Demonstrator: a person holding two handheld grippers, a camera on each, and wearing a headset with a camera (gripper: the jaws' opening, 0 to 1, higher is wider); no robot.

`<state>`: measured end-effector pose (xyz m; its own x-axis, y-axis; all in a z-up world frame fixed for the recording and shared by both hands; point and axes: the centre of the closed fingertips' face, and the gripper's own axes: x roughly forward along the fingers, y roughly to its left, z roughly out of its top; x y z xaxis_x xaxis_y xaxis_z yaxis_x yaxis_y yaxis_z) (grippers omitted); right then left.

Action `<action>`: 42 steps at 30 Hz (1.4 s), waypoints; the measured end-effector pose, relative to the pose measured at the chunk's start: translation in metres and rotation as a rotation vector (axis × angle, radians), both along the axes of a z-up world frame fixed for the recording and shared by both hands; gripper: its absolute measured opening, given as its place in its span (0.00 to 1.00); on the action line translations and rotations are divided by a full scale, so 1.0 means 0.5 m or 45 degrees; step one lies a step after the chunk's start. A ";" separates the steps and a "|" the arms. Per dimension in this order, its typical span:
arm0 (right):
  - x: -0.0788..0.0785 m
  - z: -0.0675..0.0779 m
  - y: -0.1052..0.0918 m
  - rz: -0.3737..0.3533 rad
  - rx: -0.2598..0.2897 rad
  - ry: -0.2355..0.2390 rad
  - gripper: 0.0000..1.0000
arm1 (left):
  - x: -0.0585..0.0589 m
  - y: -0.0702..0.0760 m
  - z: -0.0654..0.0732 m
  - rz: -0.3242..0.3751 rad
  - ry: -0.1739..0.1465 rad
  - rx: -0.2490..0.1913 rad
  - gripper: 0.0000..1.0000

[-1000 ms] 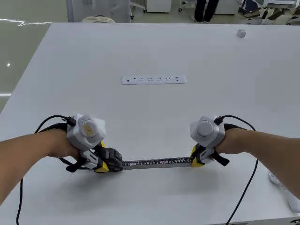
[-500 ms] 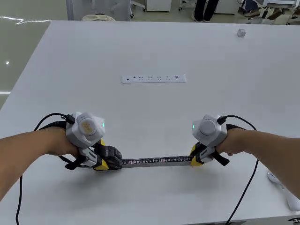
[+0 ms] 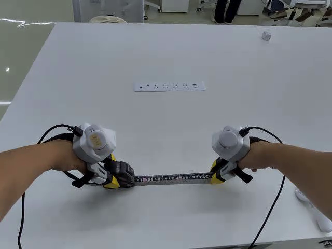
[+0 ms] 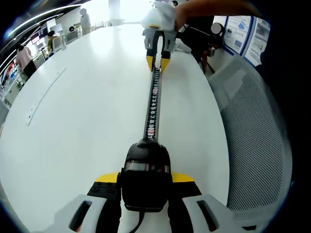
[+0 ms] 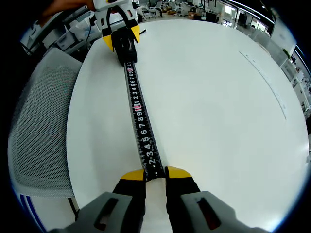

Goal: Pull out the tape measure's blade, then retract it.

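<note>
Two grippers, one tape, and barely anything has changed from a second ago. The stretch of blade (image 3: 174, 179) between them looks the same length, and both hands sit in about the same spots. The small drift of the power strip (image 3: 169, 86) is just the headset moving.

The left gripper (image 3: 111, 179) has its jaws clamped around the sides of the black tape measure case (image 3: 122, 175). The right gripper (image 3: 217, 178) is pinched nearly closed on the blade's tip, and in the right gripper view the low numbers run right up to its yellow fingertips (image 5: 179, 173). The blade lies straight and low over the white table (image 3: 171, 129), between the two grippers.

On edges, the whole setup sits close to the table's near edge, and a grey mesh chair (image 4: 257, 136) is just past it in the left gripper view. A black cable (image 3: 272, 207) trails off the right side. Ahead it's wide bare tabletop up to the power strip, with a small grey object (image 3: 266, 36) well beyond that.
</note>
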<state>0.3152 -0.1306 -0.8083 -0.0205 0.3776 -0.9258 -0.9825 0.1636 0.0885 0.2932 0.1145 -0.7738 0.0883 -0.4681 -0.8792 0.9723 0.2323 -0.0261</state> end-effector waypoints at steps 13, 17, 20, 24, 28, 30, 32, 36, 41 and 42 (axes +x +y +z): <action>0.000 0.001 0.004 -0.028 0.003 -0.023 0.16 | -0.003 0.014 0.001 0.040 0.001 0.029 0.39; 0.007 0.007 -0.001 -0.064 0.024 -0.061 0.22 | 0.009 0.024 0.014 0.186 0.021 -0.080 0.54; 0.012 0.019 -0.001 -0.127 0.071 -0.062 0.24 | 0.012 0.041 0.030 0.244 0.010 -0.114 0.60; 0.013 0.032 -0.011 -0.162 0.099 -0.074 0.28 | -0.012 0.055 0.039 0.294 0.056 -0.194 0.59; 0.007 0.039 -0.026 -0.215 0.122 -0.068 0.35 | -0.021 0.080 0.035 0.397 0.050 -0.233 0.64; 0.005 0.041 -0.034 -0.233 0.130 -0.070 0.39 | -0.025 0.089 0.038 0.429 0.039 -0.260 0.66; -0.001 0.042 -0.043 -0.253 0.139 -0.069 0.43 | -0.028 0.101 0.041 0.493 0.034 -0.294 0.69; -0.009 0.053 -0.052 -0.334 0.206 -0.097 0.49 | -0.032 0.130 0.053 0.605 -0.004 -0.355 0.78; -0.024 0.063 -0.058 -0.396 0.273 -0.172 0.68 | -0.038 0.163 0.071 0.773 -0.040 -0.457 0.86; -0.029 0.066 -0.059 -0.406 0.285 -0.175 0.70 | -0.038 0.168 0.072 0.791 -0.055 -0.470 0.88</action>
